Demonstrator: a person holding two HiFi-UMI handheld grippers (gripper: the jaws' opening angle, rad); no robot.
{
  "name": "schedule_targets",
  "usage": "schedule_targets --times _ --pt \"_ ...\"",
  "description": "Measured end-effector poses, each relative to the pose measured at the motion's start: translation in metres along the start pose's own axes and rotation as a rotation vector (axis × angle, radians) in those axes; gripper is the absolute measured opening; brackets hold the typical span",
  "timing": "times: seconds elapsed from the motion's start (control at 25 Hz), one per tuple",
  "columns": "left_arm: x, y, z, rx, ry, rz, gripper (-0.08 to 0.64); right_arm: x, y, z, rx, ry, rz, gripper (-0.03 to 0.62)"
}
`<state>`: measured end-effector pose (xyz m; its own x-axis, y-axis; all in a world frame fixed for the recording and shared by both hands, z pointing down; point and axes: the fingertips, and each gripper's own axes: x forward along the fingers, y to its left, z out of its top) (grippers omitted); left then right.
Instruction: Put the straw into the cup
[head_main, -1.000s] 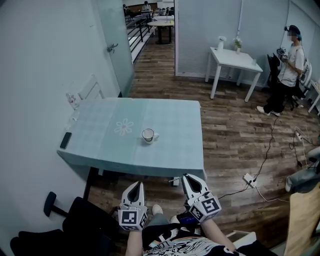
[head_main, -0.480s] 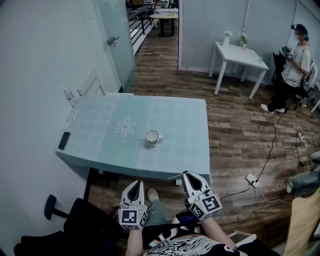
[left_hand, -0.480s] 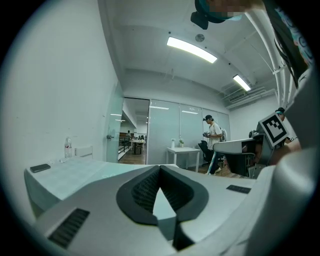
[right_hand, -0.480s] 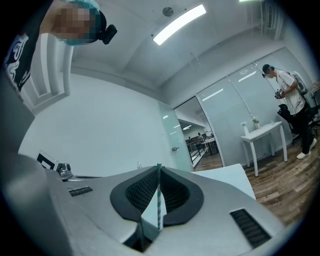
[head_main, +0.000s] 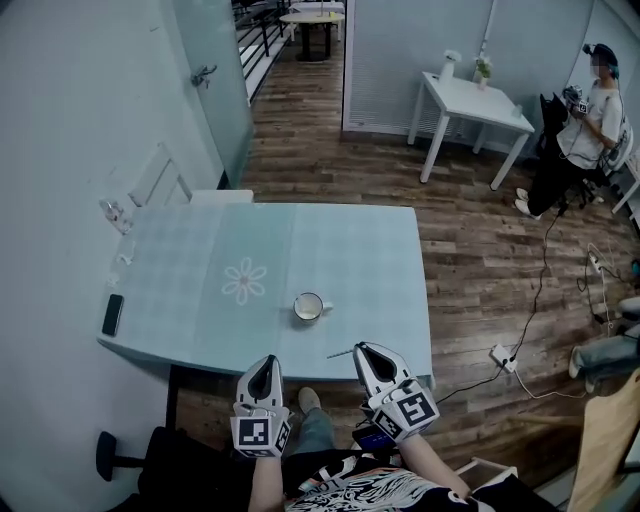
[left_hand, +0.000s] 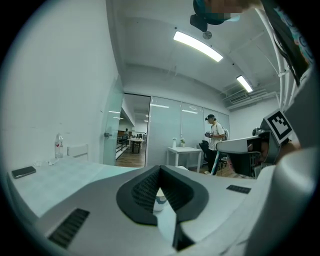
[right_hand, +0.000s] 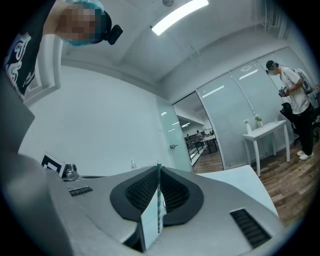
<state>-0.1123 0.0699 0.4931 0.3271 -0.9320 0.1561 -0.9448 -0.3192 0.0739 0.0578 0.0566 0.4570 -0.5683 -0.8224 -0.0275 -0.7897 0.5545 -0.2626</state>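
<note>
A white cup (head_main: 308, 306) stands upright on the pale teal table (head_main: 350, 250), near its front edge and beside a printed flower. My right gripper (head_main: 362, 350) hovers at the table's front edge, right of the cup, shut on a thin straw (head_main: 340, 353) that pokes out leftward. In the right gripper view the green-striped straw (right_hand: 158, 200) stands pinched between the jaws. My left gripper (head_main: 263, 363) is shut and holds nothing, just short of the table edge, below and left of the cup. Through its jaw notch a sliver of the cup (left_hand: 159, 201) shows.
A dark phone (head_main: 113, 314) lies at the table's left edge, and a small bottle (head_main: 118, 215) stands at the far left corner by the wall. A white side table (head_main: 470, 100) and a standing person (head_main: 588, 120) are far back right. Cables and a power strip (head_main: 498, 355) lie on the wood floor.
The view has closed in on the table. Both grippers have come forward from in front of the table to its near edge, and the cup now lies much nearer to them.
</note>
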Motion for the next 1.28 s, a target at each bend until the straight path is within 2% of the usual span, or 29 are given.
schedule_targets --times 0.36,0.72,1.04,1.28 --pt "0.066 0.039 0.008 -0.023 0.021 -0.068 0.011 0.059 -0.027 0.006 0.018 0.011 -0.082 0.028" --pt "0.098 0.068 0.018 -0.031 0.027 -0.119 0.011 0.104 -0.031 0.005 0.037 0.007 -0.108 0.028" --pt "0.118 0.069 0.022 -0.014 0.022 -0.172 0.011 0.112 -0.031 0.002 0.036 0.008 -0.130 0.028" --pt "0.125 0.059 0.019 0.007 0.037 -0.178 0.011 0.117 -0.035 0.007 0.035 -0.007 -0.106 0.028"
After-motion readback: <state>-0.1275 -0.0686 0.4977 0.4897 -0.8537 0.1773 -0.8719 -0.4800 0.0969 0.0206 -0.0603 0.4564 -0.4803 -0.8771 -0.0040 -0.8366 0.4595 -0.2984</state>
